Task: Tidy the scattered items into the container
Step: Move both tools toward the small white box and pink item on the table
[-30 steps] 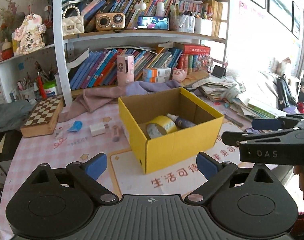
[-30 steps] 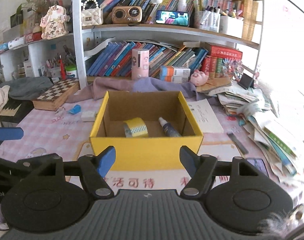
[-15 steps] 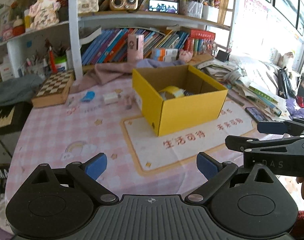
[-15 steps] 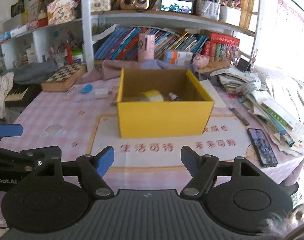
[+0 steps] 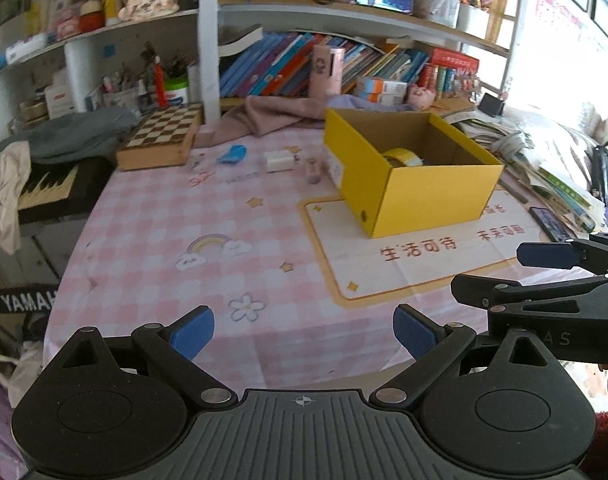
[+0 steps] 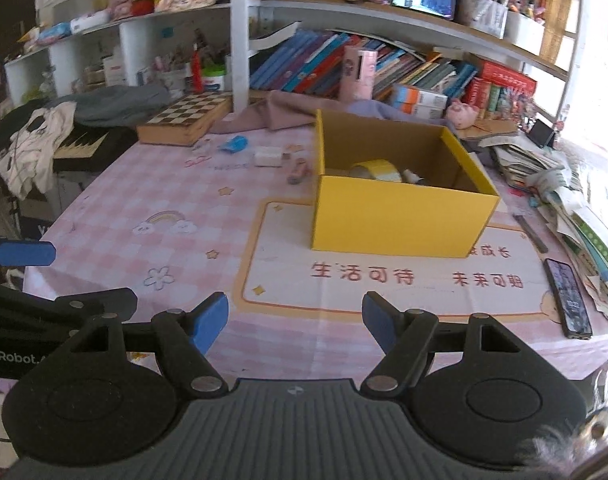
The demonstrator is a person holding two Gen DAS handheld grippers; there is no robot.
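A yellow cardboard box (image 5: pixel 432 196) (image 6: pixel 400 216) stands open on the pink checked table, holding a yellow tape roll (image 5: pixel 404 157) (image 6: pixel 378 170) and a small bottle (image 6: pixel 414 178). Left of it lie a blue item (image 5: pixel 232 155) (image 6: pixel 235 145), a white block (image 5: pixel 279 161) (image 6: pixel 268 157) and a small pink tube (image 5: pixel 312 169) (image 6: pixel 297 171). My left gripper (image 5: pixel 303 334) is open and empty, held back over the table's near edge. My right gripper (image 6: pixel 295 318) is open and empty, also near the front edge, beside the left one.
A chessboard box (image 5: pixel 161 142) and pink cloth (image 5: pixel 263 118) lie at the back. Bookshelves (image 6: pixel 344 64) rise behind. Piles of books and papers (image 6: pixel 564 192) and a phone (image 6: pixel 568 298) sit on the right. A keyboard (image 5: pixel 43 192) is at the left.
Both grippers have pulled back and away from the box towards the table's near edge. The box now looks farther off. Both stay open.
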